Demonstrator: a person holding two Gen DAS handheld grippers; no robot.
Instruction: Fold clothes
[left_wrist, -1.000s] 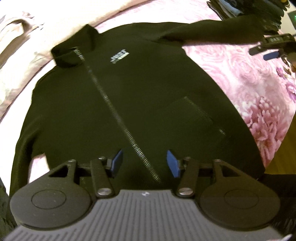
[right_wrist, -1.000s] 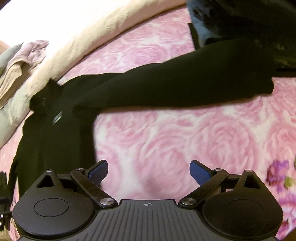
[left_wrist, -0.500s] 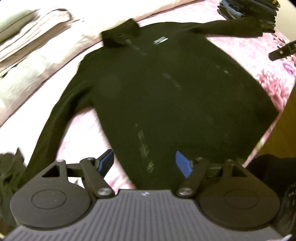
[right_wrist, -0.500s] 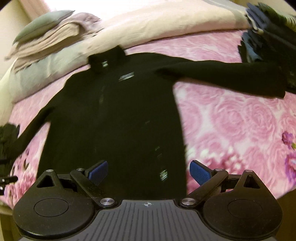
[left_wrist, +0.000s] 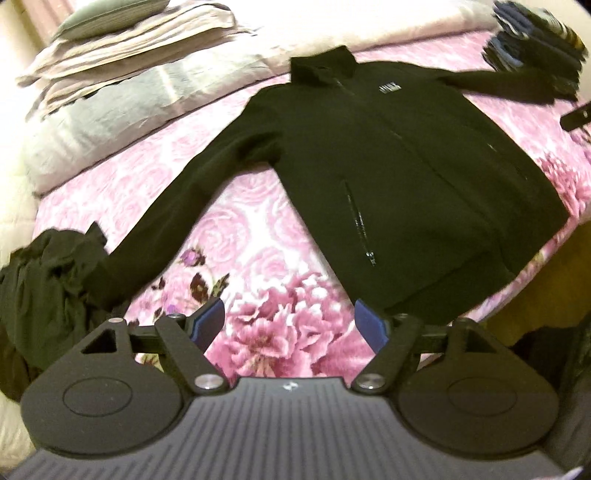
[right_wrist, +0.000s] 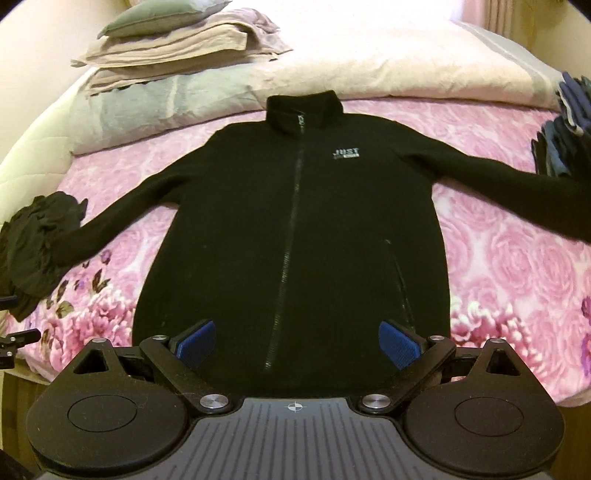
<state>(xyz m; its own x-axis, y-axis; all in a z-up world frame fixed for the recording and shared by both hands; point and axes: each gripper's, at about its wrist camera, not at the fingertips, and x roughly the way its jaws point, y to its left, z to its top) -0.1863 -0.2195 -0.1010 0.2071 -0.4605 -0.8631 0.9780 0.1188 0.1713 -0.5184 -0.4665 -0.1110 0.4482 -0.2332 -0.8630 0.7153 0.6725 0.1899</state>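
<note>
A black zip-up jacket (left_wrist: 406, 177) (right_wrist: 295, 229) lies flat and face up on the pink floral bedspread (right_wrist: 517, 258), collar toward the pillows and both sleeves spread out. My left gripper (left_wrist: 290, 317) hovers over bare bedspread just left of the jacket's bottom corner; its jaws are opening and nothing is between them. My right gripper (right_wrist: 297, 339) hangs open above the middle of the hem, over the zip's lower end, holding nothing.
A crumpled black garment (left_wrist: 44, 273) (right_wrist: 33, 236) lies at the left sleeve's cuff. Folded bedding and a pillow (right_wrist: 177, 40) are stacked at the head. A pile of dark folded clothes (right_wrist: 565, 125) sits by the right cuff. The bed edge runs just under the hem.
Both grippers have pulled back and up, so the whole jacket now shows. The left slid off the jacket's front toward its left corner with jaws wider. The right came from the right sleeve to the hem.
</note>
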